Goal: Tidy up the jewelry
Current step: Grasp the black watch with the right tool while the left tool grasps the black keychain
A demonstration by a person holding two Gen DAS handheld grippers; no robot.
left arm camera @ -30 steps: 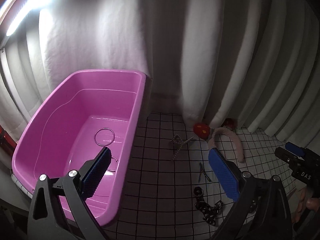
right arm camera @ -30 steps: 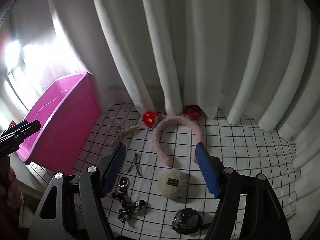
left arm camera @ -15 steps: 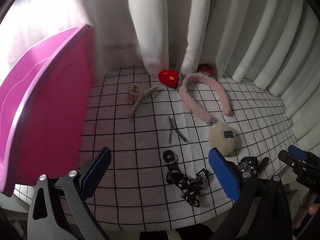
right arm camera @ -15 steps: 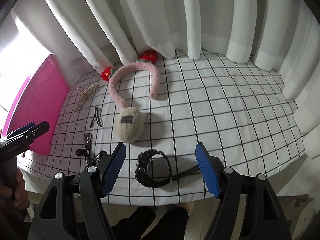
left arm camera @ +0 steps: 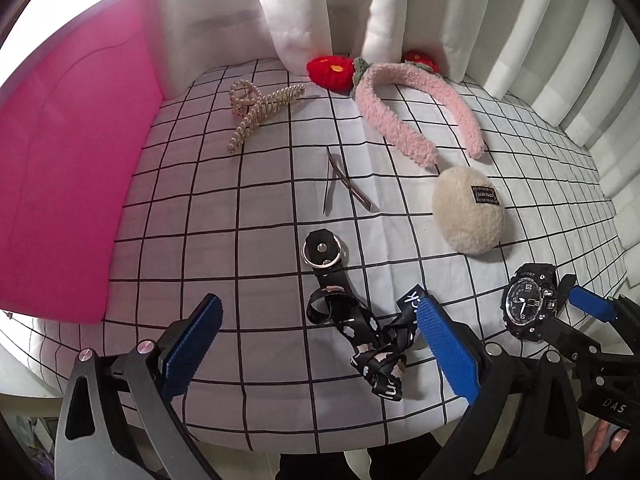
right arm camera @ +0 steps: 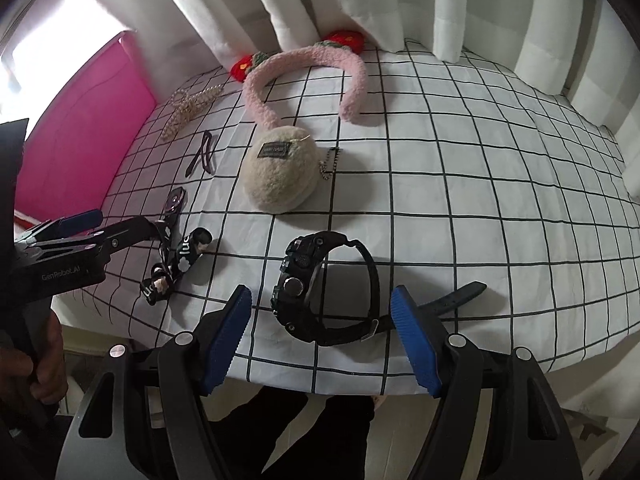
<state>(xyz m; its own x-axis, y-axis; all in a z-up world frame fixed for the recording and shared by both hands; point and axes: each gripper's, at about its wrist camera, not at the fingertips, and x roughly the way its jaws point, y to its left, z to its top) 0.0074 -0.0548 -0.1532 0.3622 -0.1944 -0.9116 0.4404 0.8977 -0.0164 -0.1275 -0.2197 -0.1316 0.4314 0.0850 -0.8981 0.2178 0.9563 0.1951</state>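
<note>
My left gripper [left arm camera: 316, 344] is open and empty, low over a black lanyard strap [left arm camera: 352, 320] with a round metal clasp. My right gripper [right arm camera: 322, 332] is open and empty, its fingers on either side of a black sport watch [right arm camera: 320, 284], which also shows in the left wrist view [left arm camera: 528, 304]. A pink tub [left arm camera: 68, 160] stands at the left. On the checked cloth lie a pearl hair claw [left arm camera: 256, 108], two thin hairpins [left arm camera: 344, 184], a pink fuzzy headband [left arm camera: 416, 112] with red strawberries, and a cream fluffy pouch [left arm camera: 468, 212].
White curtains [right arm camera: 400, 0] close the back and right. The checked cloth's front edge [right arm camera: 360, 384] drops off just ahead of my grippers. The left gripper shows at the left of the right wrist view [right arm camera: 72, 240]. The person's legs are below the edge.
Both grippers swung from the tub and curtain down toward the cloth. The left one now hangs over the lanyard, the right one has closed in around the watch. Both stay open.
</note>
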